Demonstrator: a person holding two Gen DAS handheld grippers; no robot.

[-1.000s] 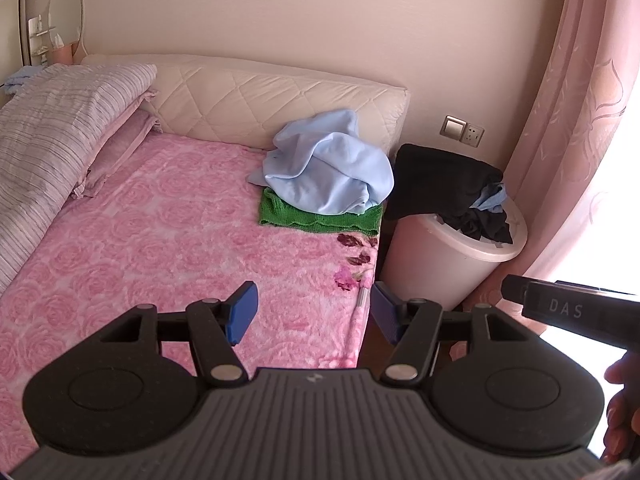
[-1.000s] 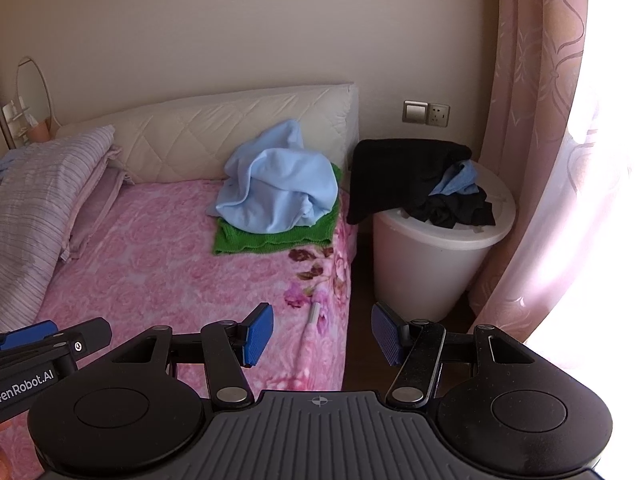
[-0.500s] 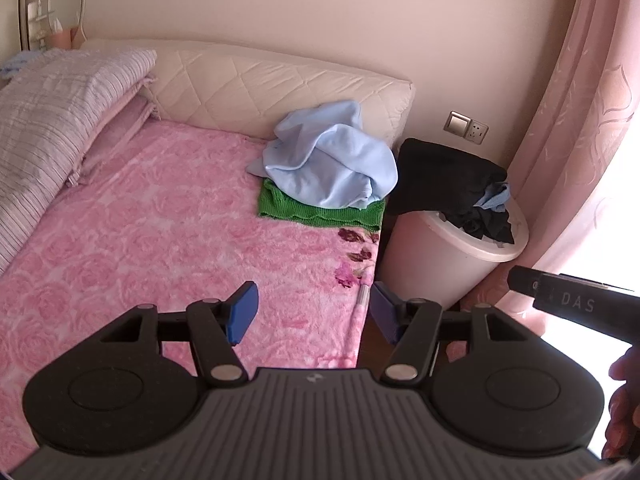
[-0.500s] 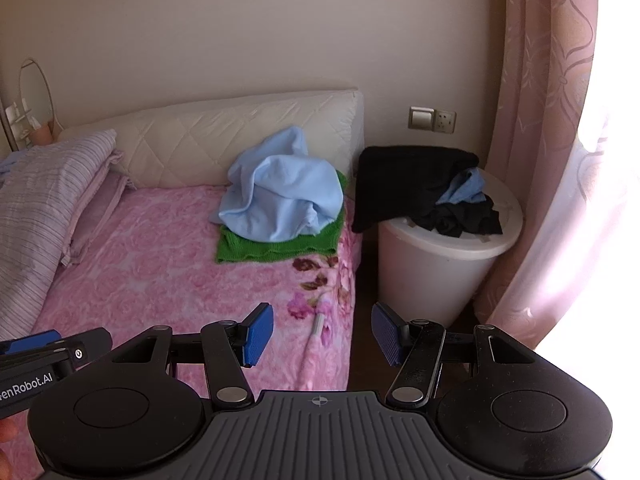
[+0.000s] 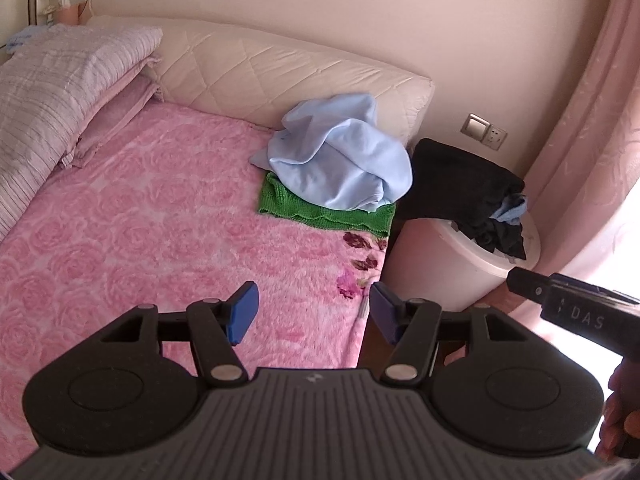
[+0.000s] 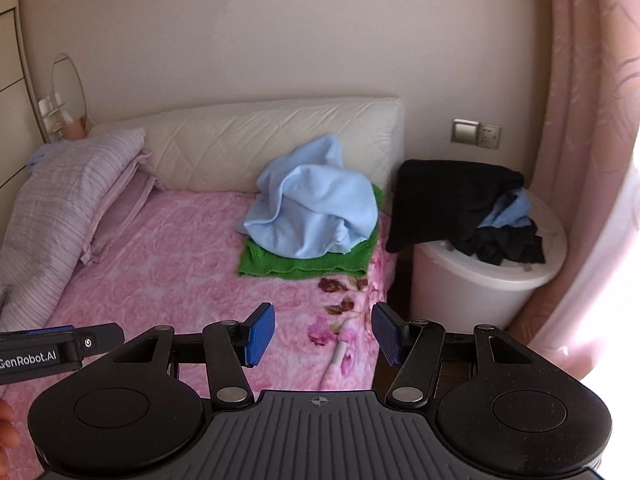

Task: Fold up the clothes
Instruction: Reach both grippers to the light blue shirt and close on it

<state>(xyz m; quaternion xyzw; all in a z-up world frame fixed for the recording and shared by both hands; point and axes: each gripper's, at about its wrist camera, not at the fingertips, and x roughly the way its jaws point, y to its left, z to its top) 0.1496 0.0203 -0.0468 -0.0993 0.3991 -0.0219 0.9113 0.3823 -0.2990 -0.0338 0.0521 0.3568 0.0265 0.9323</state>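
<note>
Both grippers released, empty: left gripper [image 5: 314, 312], right gripper [image 6: 323, 334]. Crumpled blue garment [image 6: 314, 212] lies atop folded green knit [image 6: 304, 264] near bed [image 5: 140, 220] edge. Risk: grabbing blue drags green off.

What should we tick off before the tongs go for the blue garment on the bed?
1. Left tongs open, nothing between the pads: ok.
2. Right tongs open and empty: ok.
3. Light blue garment in plain view, crumpled on top of the green knit: ok.
4. Blue garment free of the green knit underneath: cannot tell, they touch.
5. Bare pink blanket in front of the pile for laying the garment flat: ok.
6. Black clothes draped over the white hamper stay apart from the pile: ok.
</note>
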